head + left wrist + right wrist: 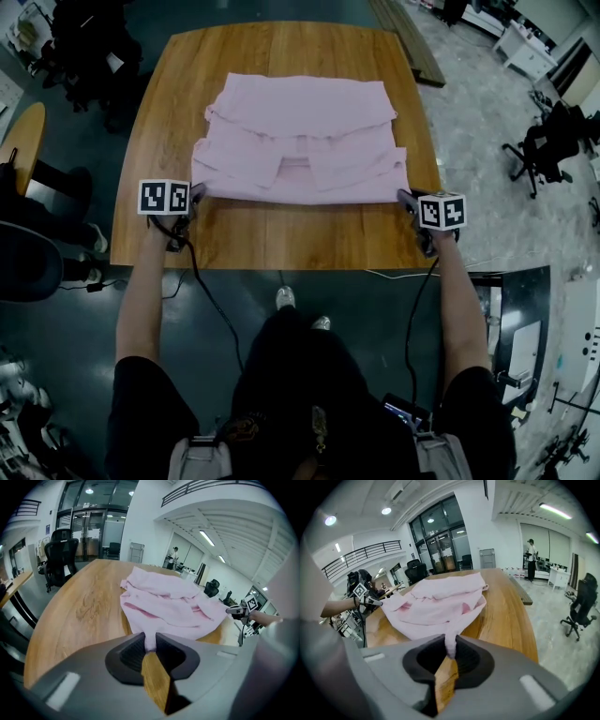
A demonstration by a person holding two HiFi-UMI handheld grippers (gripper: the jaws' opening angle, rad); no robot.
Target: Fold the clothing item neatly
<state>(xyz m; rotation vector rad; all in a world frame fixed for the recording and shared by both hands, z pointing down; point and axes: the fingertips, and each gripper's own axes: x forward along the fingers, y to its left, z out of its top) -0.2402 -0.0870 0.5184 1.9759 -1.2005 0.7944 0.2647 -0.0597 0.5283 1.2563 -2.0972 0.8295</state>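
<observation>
1. Forearms (141, 281) of the person reach from 6 o'clock to the two near corners of the garment.
2. Left gripper (194, 197): jaws pinched on a thin tuck of the pink garment (300, 141) at its 7 o'clock corner.
3. Right gripper (406, 199): jaws likewise clamped on a narrow twist of cloth at the 5 o'clock corner.
4. Garment: lies partly folded at the middle of the counter (272, 242), several loose layers stacked, near hem stretched between the two grippers.
5. Hazard, slip: each hold takes only a little cloth, so a quick pull would likely free a corner.
6. Hazard, skew: uneven lifting would probably slant the fold line, and the loose flaps beneath could drag and bunch.
7. Hazard, snag: cables (211, 300) trail off the near edge and may catch on it.
8. Edges: the 5 o'clock corner sits close to the counter's right edge, and the left side has more wood.
9. Open room: a bare strip lies at 6 o'clock and a wider bare band at 12 o'clock beyond the garment, seemingly enough for carrying the hem forward. An office chair (553, 141) at 3 o'clock stands well apart.
</observation>
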